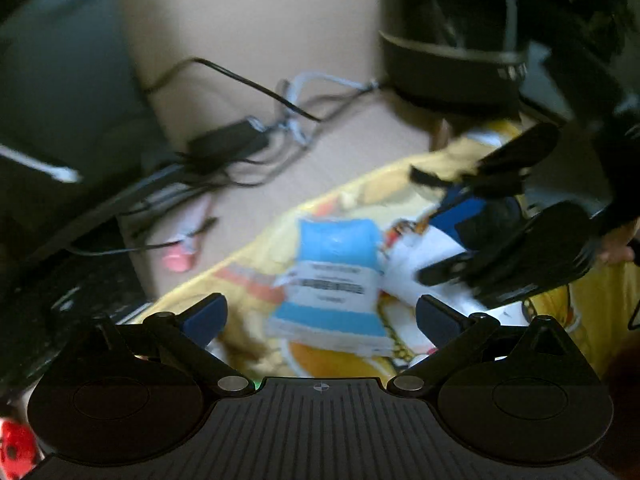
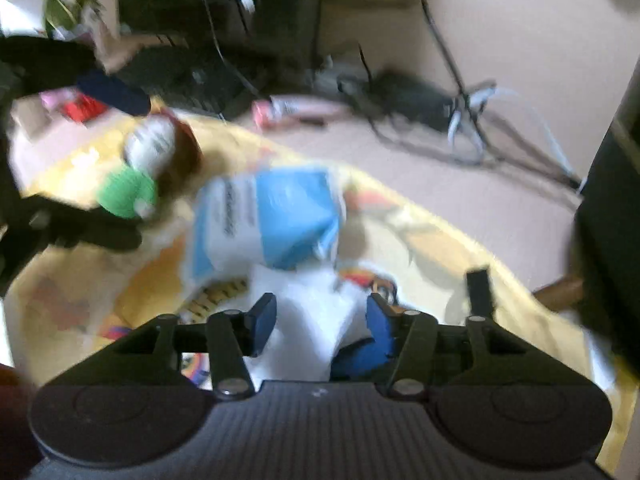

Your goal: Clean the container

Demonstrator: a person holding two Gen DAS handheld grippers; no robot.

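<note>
One yellow printed cloth covers the beige surface from 3 to 9 o'clock in both wrist views, with a blue-and-white packet lying near its centre. Left gripper hangs above the packet with jaws spread and nothing between them; right gripper, at 6 o'clock in its own view, is clenched on white tissue. Brown container with a green lid lies tilted on the cloth at 10 o'clock; cables sit beyond, all motion-blurred.

both wrist views look steeply down, close over the same yellow cloth and blue-white packet.
</note>
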